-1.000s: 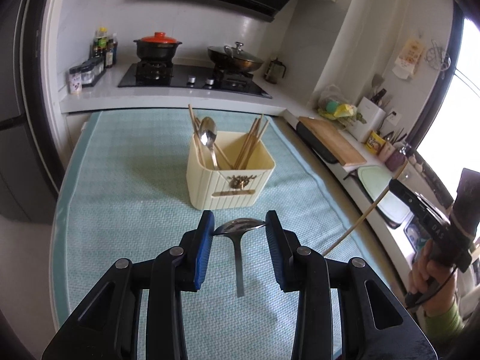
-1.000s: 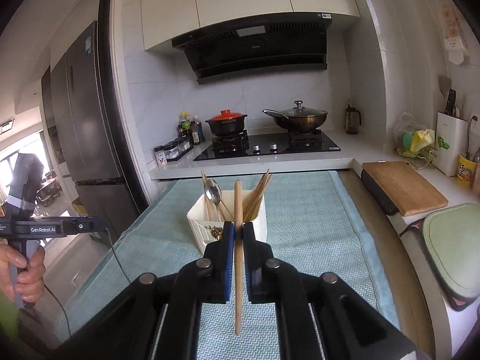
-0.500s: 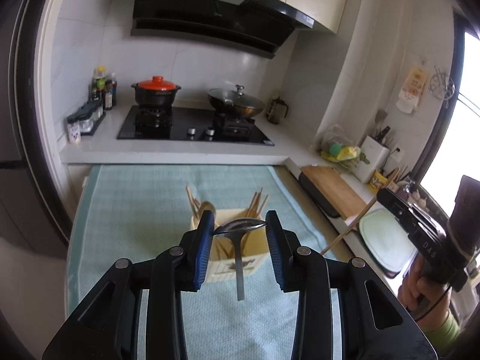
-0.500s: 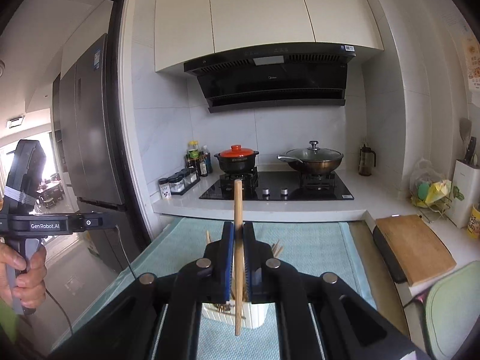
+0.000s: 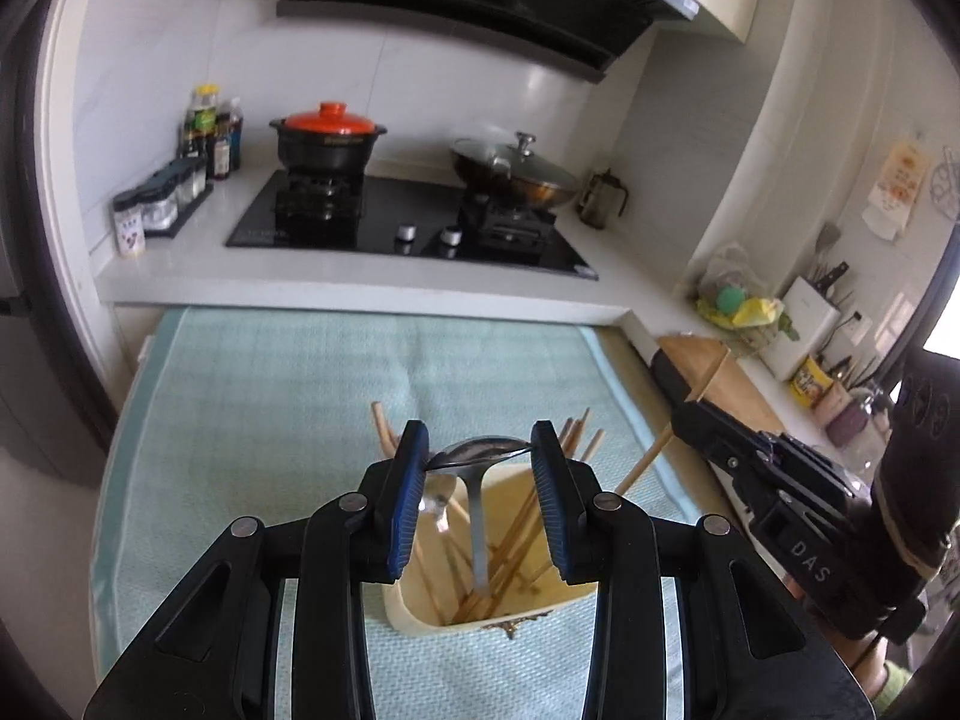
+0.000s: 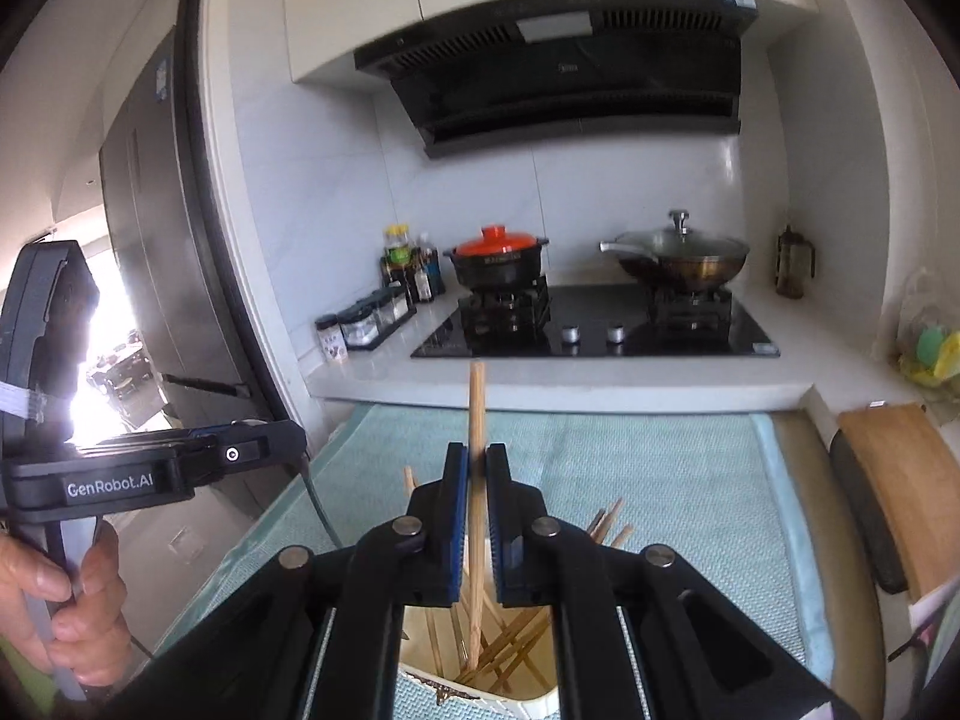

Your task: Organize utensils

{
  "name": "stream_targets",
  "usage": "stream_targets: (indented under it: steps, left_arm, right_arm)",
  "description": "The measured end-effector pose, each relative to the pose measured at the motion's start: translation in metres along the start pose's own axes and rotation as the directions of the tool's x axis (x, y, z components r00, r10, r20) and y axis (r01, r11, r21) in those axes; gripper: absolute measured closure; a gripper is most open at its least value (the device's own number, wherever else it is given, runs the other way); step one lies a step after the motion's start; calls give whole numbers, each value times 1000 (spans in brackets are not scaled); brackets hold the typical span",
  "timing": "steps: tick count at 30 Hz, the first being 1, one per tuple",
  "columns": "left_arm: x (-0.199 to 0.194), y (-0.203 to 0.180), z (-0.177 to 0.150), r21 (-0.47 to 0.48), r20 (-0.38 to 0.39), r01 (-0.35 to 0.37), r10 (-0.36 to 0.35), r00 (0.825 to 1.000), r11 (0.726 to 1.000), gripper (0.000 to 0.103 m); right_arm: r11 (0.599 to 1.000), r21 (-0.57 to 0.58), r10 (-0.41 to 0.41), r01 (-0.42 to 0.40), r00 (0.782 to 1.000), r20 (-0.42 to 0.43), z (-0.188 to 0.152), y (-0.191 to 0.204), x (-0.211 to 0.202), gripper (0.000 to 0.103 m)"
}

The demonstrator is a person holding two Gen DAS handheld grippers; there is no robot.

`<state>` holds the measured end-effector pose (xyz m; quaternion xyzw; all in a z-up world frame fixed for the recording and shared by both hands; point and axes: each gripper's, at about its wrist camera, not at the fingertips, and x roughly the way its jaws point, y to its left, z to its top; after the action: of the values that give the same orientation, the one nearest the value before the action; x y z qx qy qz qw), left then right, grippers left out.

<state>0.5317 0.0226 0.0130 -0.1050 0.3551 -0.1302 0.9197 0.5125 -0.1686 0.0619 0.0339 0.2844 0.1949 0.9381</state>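
Observation:
My left gripper [image 5: 480, 450] is shut on a metal spoon [image 5: 477, 516], gripping its bowl; the handle hangs down into the cream utensil holder [image 5: 420, 615] right below. The holder has several wooden chopsticks and another spoon in it. My right gripper [image 6: 477, 468] is shut on a wooden chopstick [image 6: 476, 414] held upright, its lower end inside the same holder [image 6: 522, 705]. The right gripper also shows at the right of the left wrist view [image 5: 690, 414], with its chopstick slanting towards the holder.
The holder stands on a light green mat [image 5: 270, 396] over the table. Behind is a white counter with a black hob [image 5: 408, 222], an orange-lidded pot [image 5: 327, 141], a wok [image 5: 516, 177] and spice jars [image 5: 162, 204]. A wooden cutting board [image 6: 906, 480] lies right.
Both grippers have risen and come in over the holder. The spoon handle and the chopstick tip now reach down into it; a second ago they hung in front of it.

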Motion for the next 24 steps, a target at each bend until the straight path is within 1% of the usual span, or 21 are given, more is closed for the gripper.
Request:
stream_targets:
  steps: [2, 5, 8, 11, 12, 13, 15, 16, 17, 19, 20, 21, 23, 24]
  left_arm:
    - [25, 8, -8, -16, -47, -18, 17, 999, 1000, 68]
    - [57, 17, -19, -42, -106, -39, 34, 994, 998, 68]
    - [79, 25, -28, -59, -138, -52, 44, 989, 997, 68]
    - [85, 28, -32, -59, -144, -63, 54, 988, 996, 67]
    - [83, 28, -32, -55, -132, -69, 61, 989, 996, 66]
    - [78, 27, -31, -45, -113, -72, 67, 991, 996, 61]
    - [65, 23, -29, -17, -77, -85, 83, 994, 996, 37]
    - [56, 21, -28, -4, -53, -94, 93, 994, 996, 32]
    - [46, 19, -27, 9, -28, -98, 98, 995, 995, 28]
    - [21, 12, -28, 37, 26, -105, 104, 994, 994, 20]
    - [8, 9, -28, 47, 54, -116, 113, 992, 992, 12]
    - [-7, 5, -31, 55, 89, -127, 122, 989, 990, 6]
    - [-36, -3, -40, 70, 160, -153, 140, 977, 986, 2]
    - [-50, -8, -46, 82, 189, -168, 150, 970, 982, 1]
  right_arm:
    - [1000, 19, 18, -17, 996, -87, -11, -7, 31, 97]
    - [999, 41, 30, -23, 983, -183, -26, -15, 69, 97]
    - [997, 70, 51, -35, 970, -239, -36, -21, 97, 97]
    - [995, 94, 56, -33, 967, -250, -39, -24, 111, 94]
    - [994, 107, 60, -34, 966, -250, -38, -26, 112, 94]
    - [993, 118, 57, -29, 968, -243, -37, -27, 112, 94]
    - [992, 125, 51, -23, 974, -220, -31, -29, 106, 93]
    - [992, 128, 48, -22, 978, -205, -28, -30, 99, 83]
    - [991, 132, 43, -18, 981, -187, -23, -30, 91, 76]
    - [990, 142, 28, -9, 991, -134, -15, -30, 67, 46]
    - [991, 136, 13, 2, 994, -110, -11, -29, 55, 41]
    - [992, 121, -9, 20, 996, -92, -7, -26, 42, 39]
    - [995, 86, -38, 44, 997, -63, -2, -18, 14, 39]
    - [996, 72, -43, 47, 998, -54, 0, -15, 2, 37]
